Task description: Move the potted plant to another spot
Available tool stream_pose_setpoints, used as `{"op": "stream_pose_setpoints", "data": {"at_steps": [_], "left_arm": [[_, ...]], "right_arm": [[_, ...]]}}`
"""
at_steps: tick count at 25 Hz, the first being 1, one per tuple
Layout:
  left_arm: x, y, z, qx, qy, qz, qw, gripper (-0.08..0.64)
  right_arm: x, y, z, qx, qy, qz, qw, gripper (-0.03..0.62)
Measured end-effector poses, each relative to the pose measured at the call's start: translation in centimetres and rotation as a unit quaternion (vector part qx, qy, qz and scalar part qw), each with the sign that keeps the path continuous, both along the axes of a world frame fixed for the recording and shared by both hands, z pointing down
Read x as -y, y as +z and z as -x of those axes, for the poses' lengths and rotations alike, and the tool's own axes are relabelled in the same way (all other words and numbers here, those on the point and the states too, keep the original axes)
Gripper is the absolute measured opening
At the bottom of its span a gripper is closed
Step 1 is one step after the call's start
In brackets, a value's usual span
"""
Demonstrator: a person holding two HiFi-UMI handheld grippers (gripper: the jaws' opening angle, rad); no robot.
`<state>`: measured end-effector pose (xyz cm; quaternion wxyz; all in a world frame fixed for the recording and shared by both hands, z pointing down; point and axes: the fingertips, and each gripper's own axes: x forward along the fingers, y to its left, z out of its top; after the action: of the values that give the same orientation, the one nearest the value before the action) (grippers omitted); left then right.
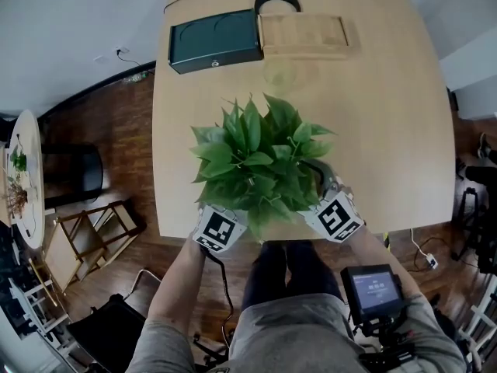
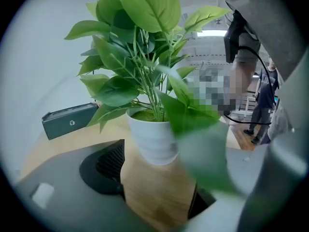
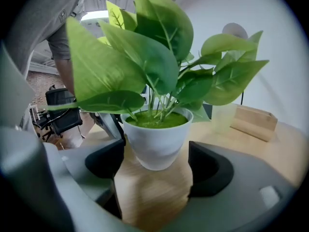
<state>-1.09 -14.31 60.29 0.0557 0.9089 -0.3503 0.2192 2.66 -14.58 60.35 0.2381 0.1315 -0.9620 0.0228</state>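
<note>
The potted plant point(image 1: 260, 162) has broad green leaves and a white ribbed pot point(image 3: 157, 141). It stands on the wooden table point(image 1: 388, 130) close to the front edge. In the head view the leaves hide the pot and both sets of fingertips; only the left marker cube point(image 1: 219, 229) and the right marker cube point(image 1: 335, 217) show. My left gripper point(image 2: 154, 178) is open, and the pot point(image 2: 153, 139) stands just beyond its jaws, untouched. My right gripper point(image 3: 154, 166) is open too. Its dark pads point(image 3: 207, 170) flank the pot's base with a gap on each side.
At the table's far edge lie a dark green box point(image 1: 215, 41) and a wooden tray point(image 1: 303, 35), with a clear cup point(image 1: 283, 72) in front of them. A black chair point(image 1: 74, 173) and a wooden stool point(image 1: 93, 235) stand on the floor at left.
</note>
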Motion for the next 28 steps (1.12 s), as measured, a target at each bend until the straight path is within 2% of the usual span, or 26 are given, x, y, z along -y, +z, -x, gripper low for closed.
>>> {"op": "stream_pose_setpoints", "data": {"at_steps": [7, 13, 17, 28], "left_arm": [[0.6, 1.8, -0.4, 0.056, 0.063, -0.014, 0.9963, 0.422], [1.4, 1.0, -1.7, 0.103, 0.12, -0.017, 0.9872, 0.428], [1.3, 1.2, -1.5, 0.118, 0.128, -0.021, 0.9845, 0.42], [1.5, 2.9, -1.4, 0.117, 0.129, -0.022, 0.9845, 0.413]], "right_arm": [[1.2, 0.9, 0.0, -0.028, -0.029, -0.003, 0.999, 0.447], [1.2, 1.8, 0.4, -0.061, -0.078, -0.023, 0.995, 0.448], [1.0, 1.6, 0.9, -0.079, -0.099, -0.045, 0.991, 0.437], [1.2, 3.5, 1.1, -0.065, -0.098, -0.033, 0.993, 0.426]]}}
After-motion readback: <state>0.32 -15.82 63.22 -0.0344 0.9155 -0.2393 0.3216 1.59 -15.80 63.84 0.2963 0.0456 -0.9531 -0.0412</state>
